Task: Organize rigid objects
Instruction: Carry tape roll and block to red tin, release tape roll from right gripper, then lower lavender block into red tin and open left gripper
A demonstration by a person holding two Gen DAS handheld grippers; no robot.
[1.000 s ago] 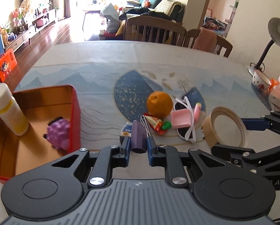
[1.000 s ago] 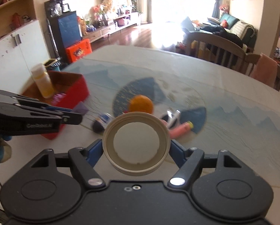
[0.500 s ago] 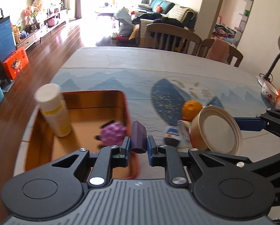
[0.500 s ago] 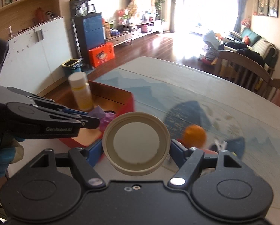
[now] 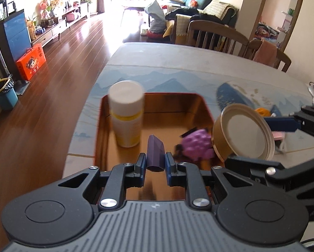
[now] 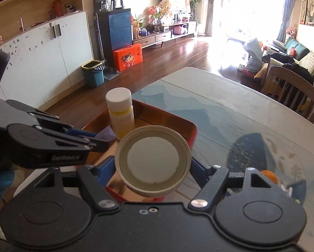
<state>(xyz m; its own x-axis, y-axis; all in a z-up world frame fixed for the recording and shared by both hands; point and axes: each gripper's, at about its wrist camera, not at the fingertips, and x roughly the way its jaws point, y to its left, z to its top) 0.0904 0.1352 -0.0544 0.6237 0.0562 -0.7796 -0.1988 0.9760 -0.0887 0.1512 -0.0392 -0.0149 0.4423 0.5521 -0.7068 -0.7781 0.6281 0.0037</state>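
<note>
My left gripper (image 5: pixel 155 162) is shut on a small dark purple block (image 5: pixel 155 155) and hangs over the red tin box (image 5: pixel 205 105) with its golden inside. In the box stand a white-capped yellow bottle (image 5: pixel 126 117) and a knobbly purple ball (image 5: pixel 196 147). My right gripper (image 6: pixel 153 163) is shut on a round tan lid (image 6: pixel 153 159), held by its rim above the box's right edge. From the left wrist view the lid (image 5: pixel 244 131) hangs just right of the purple ball. The right wrist view shows the left gripper (image 6: pixel 100 141) and the purple block (image 6: pixel 106 134) over the box (image 6: pixel 193 132).
An orange (image 6: pixel 269 175) and several small items lie on the patterned tablecloth (image 6: pixel 230 113) to the right of the box. Wooden chairs (image 5: pixel 217 35) stand at the table's far side. The table's left edge (image 5: pixel 87 105) drops to a wooden floor.
Both grippers have travelled left from the pile of items to above the red box, still gripping the purple block and the lid. The orange has slid to the right edge of both views.
</note>
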